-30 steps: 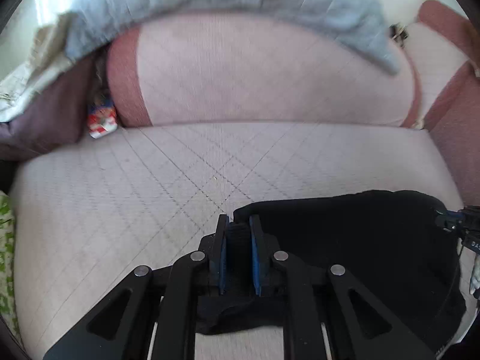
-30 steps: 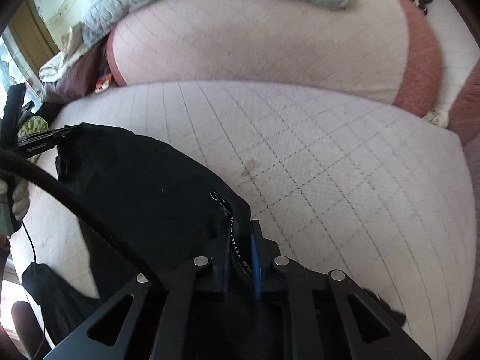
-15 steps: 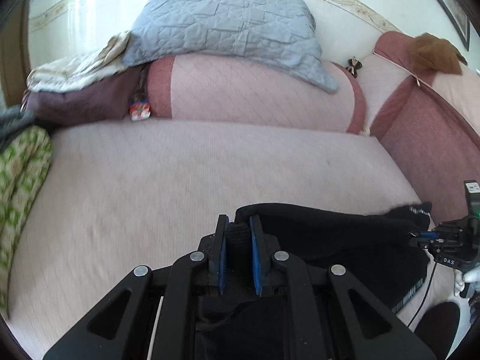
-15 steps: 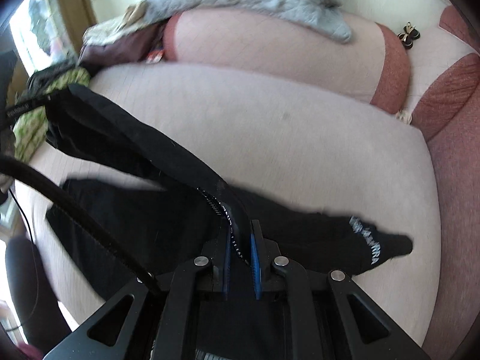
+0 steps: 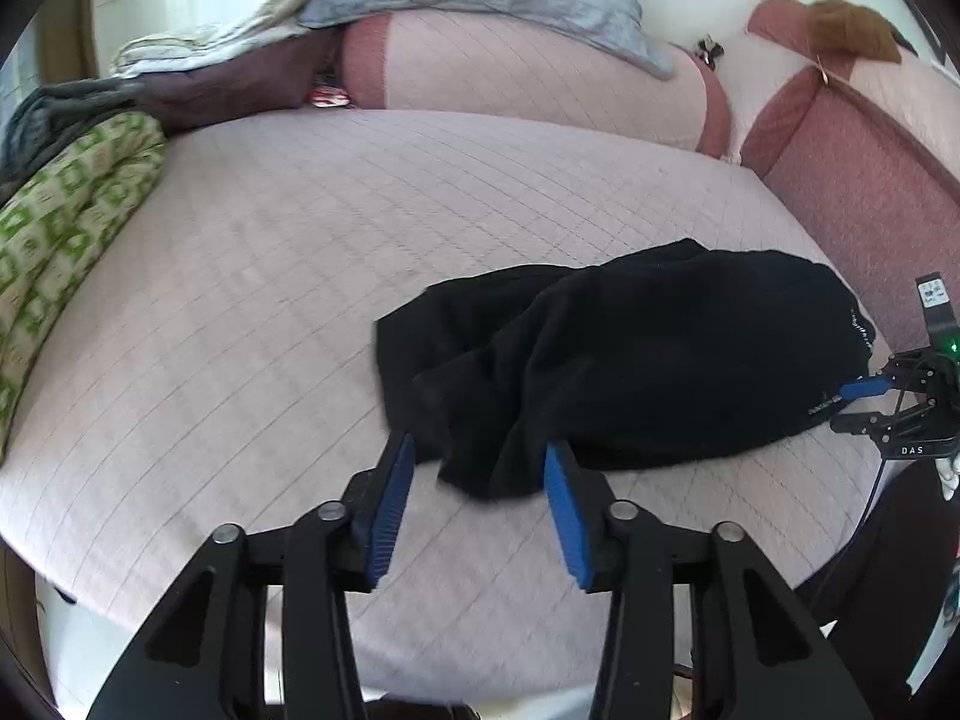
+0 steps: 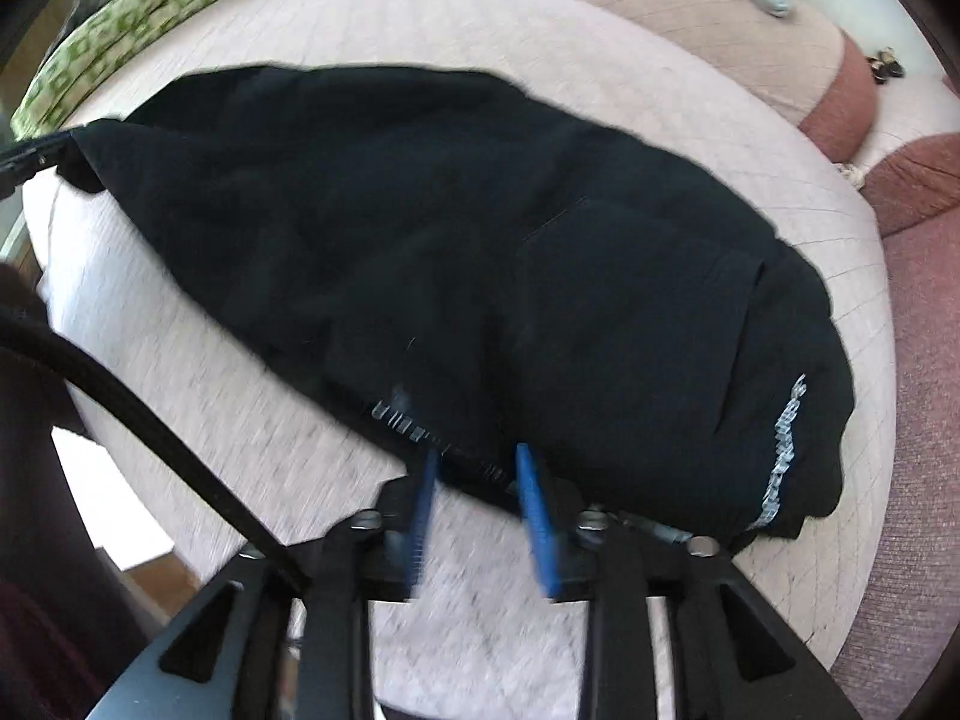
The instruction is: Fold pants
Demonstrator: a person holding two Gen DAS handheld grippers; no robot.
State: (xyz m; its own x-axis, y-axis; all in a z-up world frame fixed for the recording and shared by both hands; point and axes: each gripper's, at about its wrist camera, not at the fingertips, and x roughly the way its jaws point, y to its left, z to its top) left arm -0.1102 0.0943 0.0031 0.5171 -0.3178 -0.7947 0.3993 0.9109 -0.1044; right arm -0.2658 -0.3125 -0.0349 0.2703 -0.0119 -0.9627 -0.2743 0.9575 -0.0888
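A: Position of the pants (image 5: 648,354)?

B: Bunched in a dark heap on the sofa seat (image 5: 300,276), toward its front edge and right-hand end. Long axis runs left–right along that front edge.

A: Tongs?

B: Left gripper (image 5: 477,501) spread, empty; a loose fabric corner lies just ahead between its jaws. Right gripper (image 6: 480,516) also spread, its tips at the printed hem; view blurred, so contact unclear.

A: Nearer hand?

B: Judgement: each sits at its own end; neither favoured.

Our left gripper (image 5: 477,489) has black linkage arms, silver screws and blue pads (image 5: 564,513); our right gripper (image 6: 477,510) trails a black cable (image 6: 150,438).
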